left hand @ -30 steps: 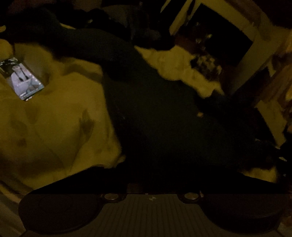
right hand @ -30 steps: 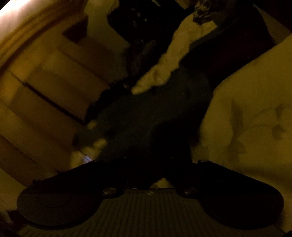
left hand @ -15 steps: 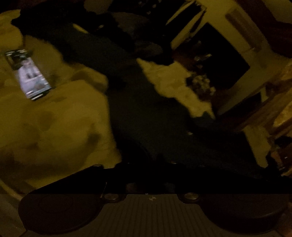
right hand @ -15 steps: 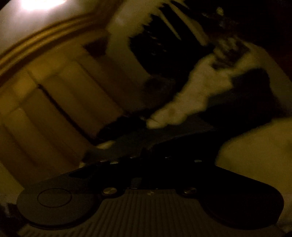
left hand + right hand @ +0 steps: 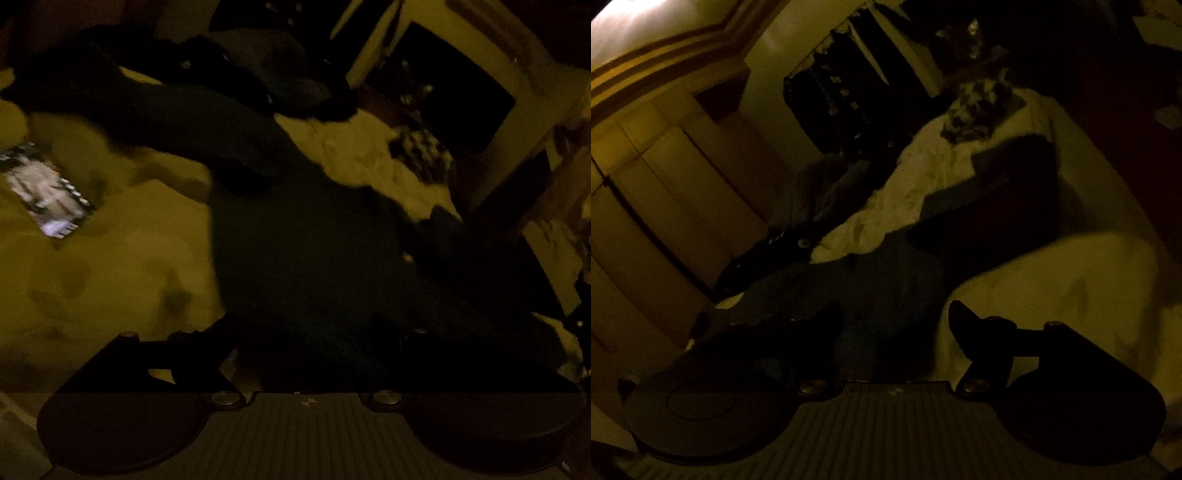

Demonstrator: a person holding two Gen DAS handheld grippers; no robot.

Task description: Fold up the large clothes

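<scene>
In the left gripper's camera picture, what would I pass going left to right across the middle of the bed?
Lit phone → pale bedspread → large dark garment → rumpled pale bedding → dark doorway.

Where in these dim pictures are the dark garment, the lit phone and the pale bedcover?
dark garment point(image 5: 314, 251), left wrist view, middle of its broad body.
phone point(image 5: 48, 192), left wrist view, centre of its glowing screen.
bedcover point(image 5: 1071, 266), right wrist view, bare stretch beside the garment.

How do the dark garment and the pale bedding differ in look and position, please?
The dark garment is near-black and plain; the pale bedding is yellowish with faint leaf prints. The garment lies spread on top; the bedding lies beneath it. Both are soft, wrinkled fabric.
</scene>
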